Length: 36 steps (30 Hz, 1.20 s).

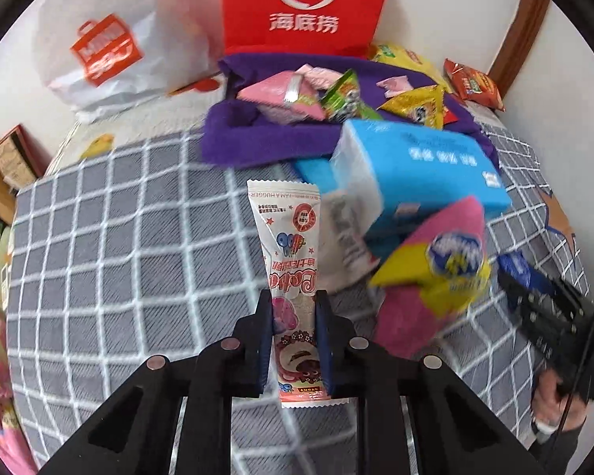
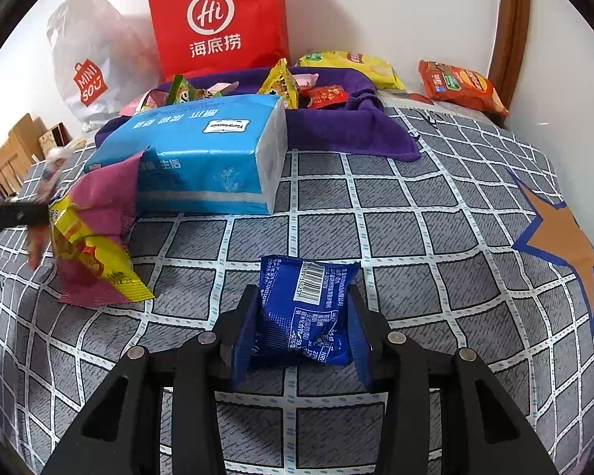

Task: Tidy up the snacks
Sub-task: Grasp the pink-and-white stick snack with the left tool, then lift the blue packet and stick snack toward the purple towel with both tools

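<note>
My left gripper (image 1: 293, 295) is shut on a long pink-and-white gummy packet (image 1: 287, 237), which sticks up between the blue pads above the checked bedspread. My right gripper (image 2: 303, 291) is shut on a small blue snack packet (image 2: 305, 308) with its barcode facing up, held low over the bed. A pink-and-yellow snack bag (image 2: 95, 245) lies propped against a blue tissue pack (image 2: 202, 154). Behind these, a purple cloth (image 2: 336, 126) holds several small snack packets.
A red paper bag (image 2: 217, 19) and a white plastic bag (image 2: 87, 63) stand against the wall. A yellow chip bag (image 2: 348, 65) and an orange-red chip bag (image 2: 459, 87) lie at the back right. Cardboard boxes (image 1: 8, 158) sit past the bed's left edge.
</note>
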Motion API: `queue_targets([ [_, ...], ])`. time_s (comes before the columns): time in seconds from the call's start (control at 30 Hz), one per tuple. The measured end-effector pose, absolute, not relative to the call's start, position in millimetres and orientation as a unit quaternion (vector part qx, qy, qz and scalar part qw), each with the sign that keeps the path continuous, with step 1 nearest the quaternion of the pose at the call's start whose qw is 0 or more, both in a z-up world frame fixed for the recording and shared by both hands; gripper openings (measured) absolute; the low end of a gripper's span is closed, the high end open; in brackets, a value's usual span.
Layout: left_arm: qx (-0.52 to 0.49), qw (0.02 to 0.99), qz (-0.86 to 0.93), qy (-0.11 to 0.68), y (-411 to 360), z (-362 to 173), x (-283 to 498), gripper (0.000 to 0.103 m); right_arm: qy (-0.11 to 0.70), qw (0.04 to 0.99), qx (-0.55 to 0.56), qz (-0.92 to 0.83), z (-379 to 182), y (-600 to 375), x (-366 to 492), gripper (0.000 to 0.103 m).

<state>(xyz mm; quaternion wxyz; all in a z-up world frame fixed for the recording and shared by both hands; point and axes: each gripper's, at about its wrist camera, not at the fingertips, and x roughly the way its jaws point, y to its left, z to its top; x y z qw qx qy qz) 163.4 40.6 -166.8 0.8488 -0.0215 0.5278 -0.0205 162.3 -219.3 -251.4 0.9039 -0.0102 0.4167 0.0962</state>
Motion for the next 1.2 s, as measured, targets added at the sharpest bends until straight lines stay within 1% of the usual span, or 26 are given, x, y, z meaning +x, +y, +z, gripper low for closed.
queue_targets([
  [0.13, -0.023, 0.841, -0.002, 0.54, 52.7, -182.0, 154.0, 0.021, 0.417, 0.904, -0.011, 0.096, -251.5, -219.4, 162.2, 0.043],
  [0.17, -0.023, 0.842, 0.004, 0.539, 54.2, -188.3, 152.8, 0.023, 0.417, 0.904, -0.011, 0.096, -251.6, -219.2, 162.0, 0.043],
  [0.27, -0.014, 0.849, -0.002, 0.528, 51.9, -199.2, 150.6, 0.023, 0.417, 0.904, -0.013, 0.095, -252.0, -218.8, 162.0, 0.043],
  [0.3, -0.01, 0.858, 0.001, 0.513, 51.0, -199.6, 148.5, 0.022, 0.417, 0.904, -0.014, 0.094, -252.2, -218.5, 162.1, 0.043],
  [0.43, 0.008, 0.877, -0.006, 0.481, 48.7, -202.7, 139.4, 0.022, 0.417, 0.904, -0.015, 0.094, -252.2, -218.2, 162.0, 0.043],
  [0.5, 0.011, 0.885, -0.01, 0.466, 49.3, -204.3, 134.1, 0.024, 0.417, 0.904, -0.013, 0.094, -251.9, -218.5, 161.9, 0.043],
  [0.63, 0.008, 0.9, -0.01, 0.436, 51.6, -207.2, 126.5, 0.024, 0.417, 0.904, -0.013, 0.095, -252.1, -219.2, 161.8, 0.043],
  [0.97, -0.017, 0.899, -0.023, 0.436, 55.9, -205.1, 125.8, 0.025, 0.418, 0.903, -0.001, 0.099, -252.7, -222.7, 162.4, 0.044],
  [1.1, -0.012, 0.899, -0.023, 0.438, 53.8, -205.6, 127.8, 0.025, 0.419, 0.903, -0.011, 0.094, -252.8, -220.0, 162.5, 0.044],
  [1.13, -0.012, 0.898, -0.024, 0.438, 53.5, -205.7, 128.1, 0.026, 0.419, 0.903, -0.01, 0.095, -252.8, -220.6, 163.2, 0.044],
  [1.2, -0.012, 0.898, -0.036, 0.439, 51.9, -205.9, 128.5, 0.037, 0.42, 0.902, -0.007, 0.1, -252.6, -222.3, 164.0, 0.044],
])
